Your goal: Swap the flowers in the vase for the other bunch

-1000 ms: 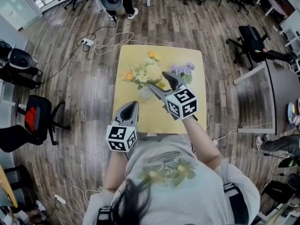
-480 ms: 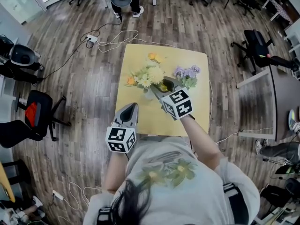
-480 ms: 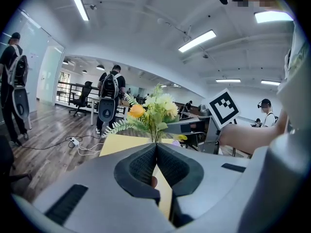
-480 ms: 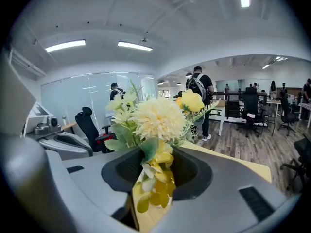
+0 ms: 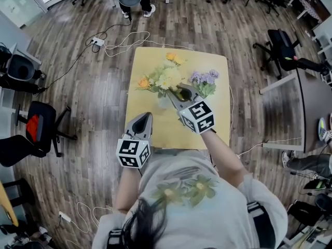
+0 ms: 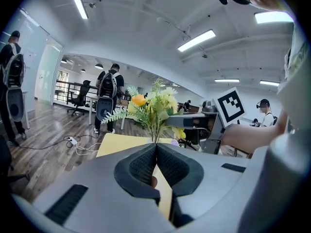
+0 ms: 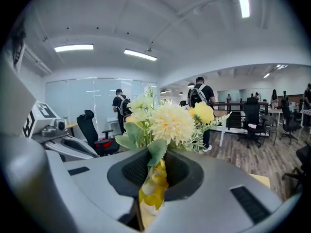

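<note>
Your right hand-held gripper (image 7: pixel 154 176) is closing on the yellow bunch (image 7: pixel 170 123) at mid-frame. It should feel light, soft and crushable, so take the stems low by the vase (image 5: pixel 163 102). Your left hand-held gripper (image 6: pixel 156 152) has its jaws together, empty.

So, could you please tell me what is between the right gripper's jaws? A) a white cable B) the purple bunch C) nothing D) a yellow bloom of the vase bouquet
D: the right gripper is closing its jaws on a yellow bloom of the bouquet, while the purple bunch lies apart on the table.
</note>
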Demonstrator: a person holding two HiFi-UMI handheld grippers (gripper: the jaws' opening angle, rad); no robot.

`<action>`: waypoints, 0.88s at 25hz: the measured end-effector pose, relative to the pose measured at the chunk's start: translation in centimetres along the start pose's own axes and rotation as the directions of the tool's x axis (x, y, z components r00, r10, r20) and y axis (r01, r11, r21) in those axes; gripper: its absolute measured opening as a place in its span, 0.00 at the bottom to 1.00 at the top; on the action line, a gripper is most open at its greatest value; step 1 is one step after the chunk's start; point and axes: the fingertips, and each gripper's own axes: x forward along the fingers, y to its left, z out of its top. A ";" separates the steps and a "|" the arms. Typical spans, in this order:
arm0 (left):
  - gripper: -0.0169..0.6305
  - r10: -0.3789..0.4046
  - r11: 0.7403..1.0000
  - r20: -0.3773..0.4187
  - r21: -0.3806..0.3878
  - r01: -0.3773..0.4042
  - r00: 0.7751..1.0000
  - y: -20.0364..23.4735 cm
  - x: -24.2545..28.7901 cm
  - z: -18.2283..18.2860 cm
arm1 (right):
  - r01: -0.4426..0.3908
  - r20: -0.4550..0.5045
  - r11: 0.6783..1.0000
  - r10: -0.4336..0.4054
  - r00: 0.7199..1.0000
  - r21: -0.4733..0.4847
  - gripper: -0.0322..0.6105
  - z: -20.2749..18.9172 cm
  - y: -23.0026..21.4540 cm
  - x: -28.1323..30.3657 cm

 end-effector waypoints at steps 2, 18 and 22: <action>0.05 -0.002 1.000 -0.003 0.001 0.002 1.000 -0.2 0.1 0.1 | -0.002 0.017 1.000 0.002 1.000 -0.021 0.17 0.9 0.1 -0.4; 0.05 0.020 1.000 0.007 0.005 -0.020 1.000 -4.5 1.3 1.7 | -0.068 0.162 0.994 0.080 0.984 -0.081 0.17 9.2 -0.8 -6.4; 0.05 0.037 0.999 0.013 -0.009 -0.037 0.999 -5.3 1.4 1.7 | -0.077 0.199 0.992 0.096 0.975 -0.102 0.17 11.1 -1.1 -8.1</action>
